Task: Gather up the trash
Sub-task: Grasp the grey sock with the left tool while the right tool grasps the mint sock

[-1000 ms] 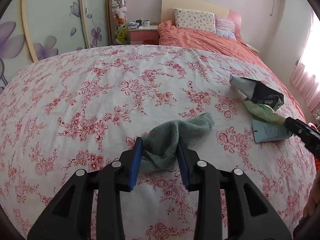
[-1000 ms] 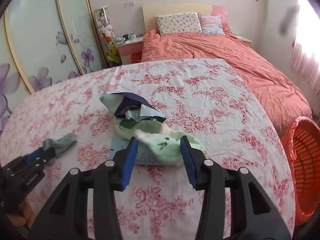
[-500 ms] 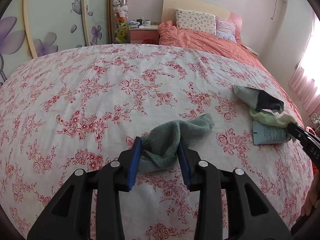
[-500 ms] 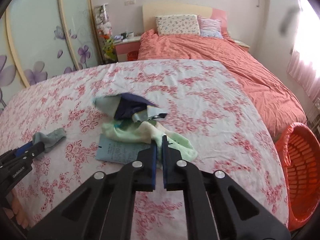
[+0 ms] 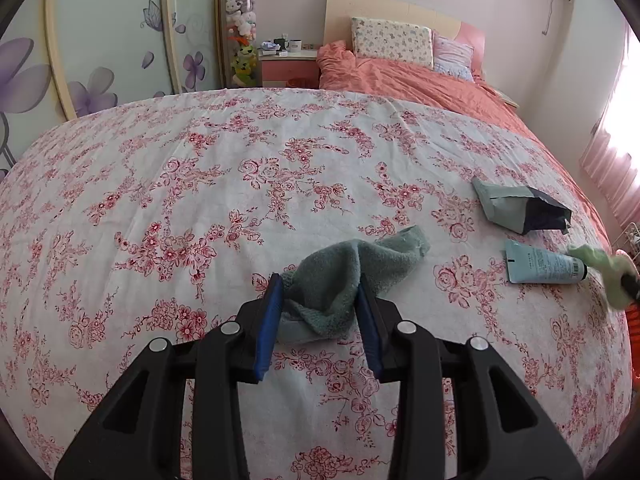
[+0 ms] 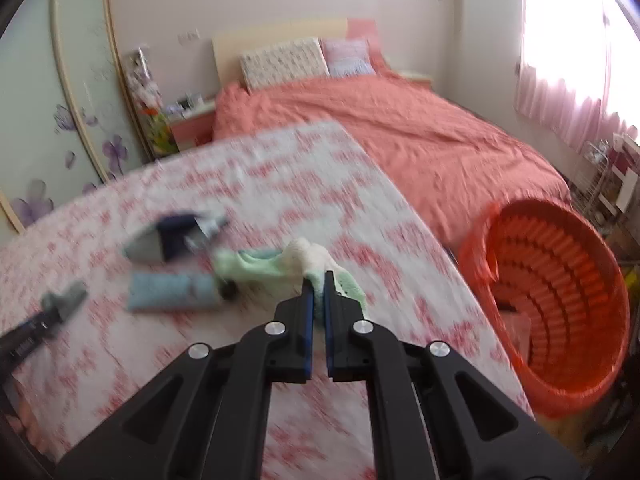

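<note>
My left gripper is open, its jaws either side of a crumpled grey-green sock that lies on the floral sheet. My right gripper is shut on a light green sock and holds it lifted over the sheet's right edge; that sock also shows blurred at the far right of the left wrist view. A pale blue tube and a grey and dark blue pouch lie on the sheet; the right wrist view shows the tube and the pouch too.
An orange laundry basket stands on the floor off the right edge of the floral sheet. A coral bed with pillows lies beyond. A nightstand and a wardrobe with flower decals are at the back left.
My right gripper closed on the light green sock, lifted it off the tube and swung right toward the basket. My left gripper stayed open around the grey-green sock.
</note>
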A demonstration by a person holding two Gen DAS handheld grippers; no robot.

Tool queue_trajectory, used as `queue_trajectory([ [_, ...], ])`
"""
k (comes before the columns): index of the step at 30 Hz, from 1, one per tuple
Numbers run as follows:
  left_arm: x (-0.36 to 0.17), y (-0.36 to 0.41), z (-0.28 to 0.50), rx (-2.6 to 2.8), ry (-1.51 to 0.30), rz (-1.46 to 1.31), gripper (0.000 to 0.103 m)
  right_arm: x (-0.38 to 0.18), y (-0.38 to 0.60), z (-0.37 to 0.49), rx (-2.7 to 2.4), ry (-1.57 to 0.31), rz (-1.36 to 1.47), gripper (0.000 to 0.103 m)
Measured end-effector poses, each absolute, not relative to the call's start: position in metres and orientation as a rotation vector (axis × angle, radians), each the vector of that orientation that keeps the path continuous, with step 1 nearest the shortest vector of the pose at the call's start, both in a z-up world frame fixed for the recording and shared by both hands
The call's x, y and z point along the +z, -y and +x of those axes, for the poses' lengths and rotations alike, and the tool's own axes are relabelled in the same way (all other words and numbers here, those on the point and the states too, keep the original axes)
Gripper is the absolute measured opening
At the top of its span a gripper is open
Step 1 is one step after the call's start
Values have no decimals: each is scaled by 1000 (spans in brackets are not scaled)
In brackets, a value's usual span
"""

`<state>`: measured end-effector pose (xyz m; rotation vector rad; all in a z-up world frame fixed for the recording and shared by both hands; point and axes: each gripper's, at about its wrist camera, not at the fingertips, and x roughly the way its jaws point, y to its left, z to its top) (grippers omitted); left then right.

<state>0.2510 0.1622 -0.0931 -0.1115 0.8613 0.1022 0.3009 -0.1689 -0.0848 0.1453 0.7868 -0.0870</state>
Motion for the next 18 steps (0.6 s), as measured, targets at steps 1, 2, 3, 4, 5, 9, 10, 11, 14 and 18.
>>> queue_trajectory([
  [1, -93, -162, 251, 103, -862, -110, 37, -90, 170, 300, -65, -814, 156, 7],
  [2, -93, -162, 251, 104, -862, -109, 37, -96, 170, 299, -29, -840, 168, 11],
  [3, -93, -162, 251, 104, -862, -108, 37, -99, 169, 297, -3, -853, 173, 14],
  [4, -93, -162, 251, 105, -863, -107, 37, -101, 167, 296, 12, -857, 176, 15],
  [5, -93, -162, 251, 105, -862, -107, 37, -101, 167, 295, 20, -853, 178, 24],
  [9, -93, -162, 251, 105, -863, -107, 38, -99, 166, 303, 29, -839, 188, 48],
  [10, -93, -161, 251, 105, -863, -107, 38, -99, 165, 306, 32, -843, 184, 49],
  [11, -93, -162, 251, 105, -863, -106, 38, -100, 163, 309, 31, -849, 177, 49],
  [14, -93, -161, 251, 105, -863, -106, 38, -103, 159, 320, 13, -863, 146, 46],
  [18, -93, -161, 251, 105, -863, -107, 38, -111, 156, 327, -10, -896, 140, 10],
])
